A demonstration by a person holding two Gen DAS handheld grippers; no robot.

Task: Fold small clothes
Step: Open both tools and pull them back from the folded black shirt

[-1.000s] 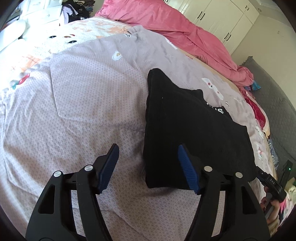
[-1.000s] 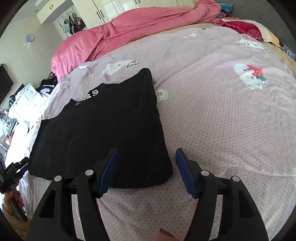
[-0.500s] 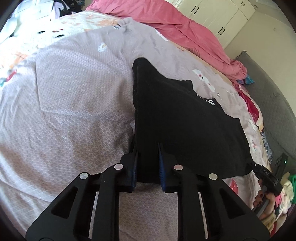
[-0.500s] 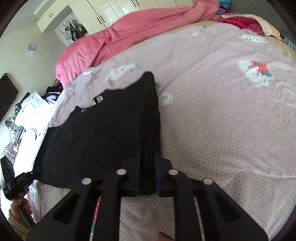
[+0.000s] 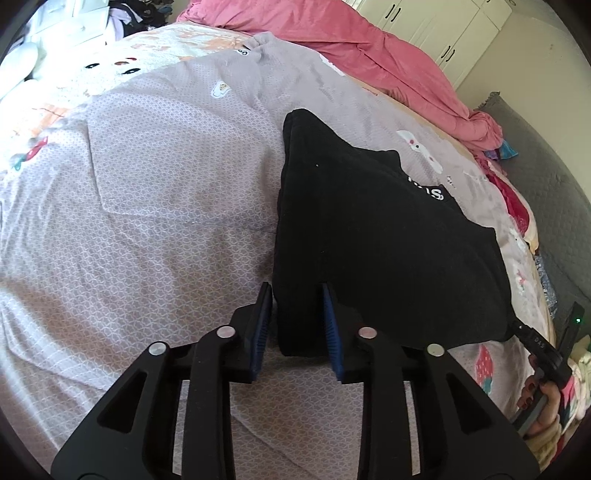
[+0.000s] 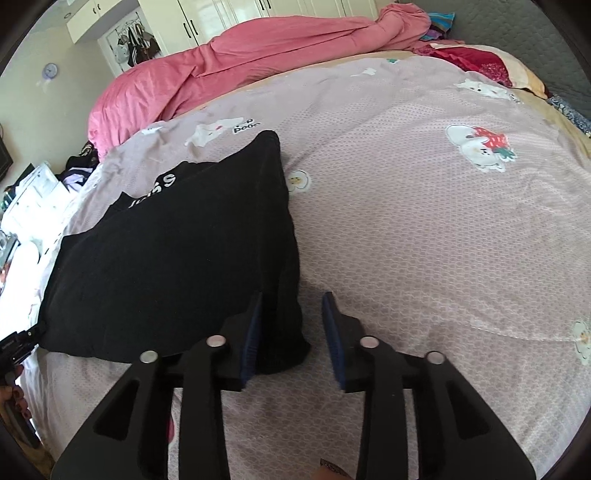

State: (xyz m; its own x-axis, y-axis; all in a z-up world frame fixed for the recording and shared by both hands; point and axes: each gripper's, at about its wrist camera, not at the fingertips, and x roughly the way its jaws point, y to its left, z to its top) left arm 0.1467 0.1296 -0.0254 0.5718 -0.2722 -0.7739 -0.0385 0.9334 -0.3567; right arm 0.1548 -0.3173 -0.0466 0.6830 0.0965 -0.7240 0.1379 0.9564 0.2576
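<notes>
Across the frame centre, a folded black cotton garment with white lettering (image 5: 369, 236) lies on a lilac cartoon-print bedsheet (image 5: 147, 206). Left gripper (image 5: 297, 317) and right gripper (image 6: 291, 325): jaws partly apart, straddling near corners, gripping nothing. Crumpled pink duvet (image 6: 258, 55) and white wardrobe doors (image 5: 436, 33) along top edge.

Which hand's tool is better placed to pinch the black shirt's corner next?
Probably the left tool: the black shirt corner fills its open gap. The right tool gap is only half over its corner, with bedsheet showing.
</notes>
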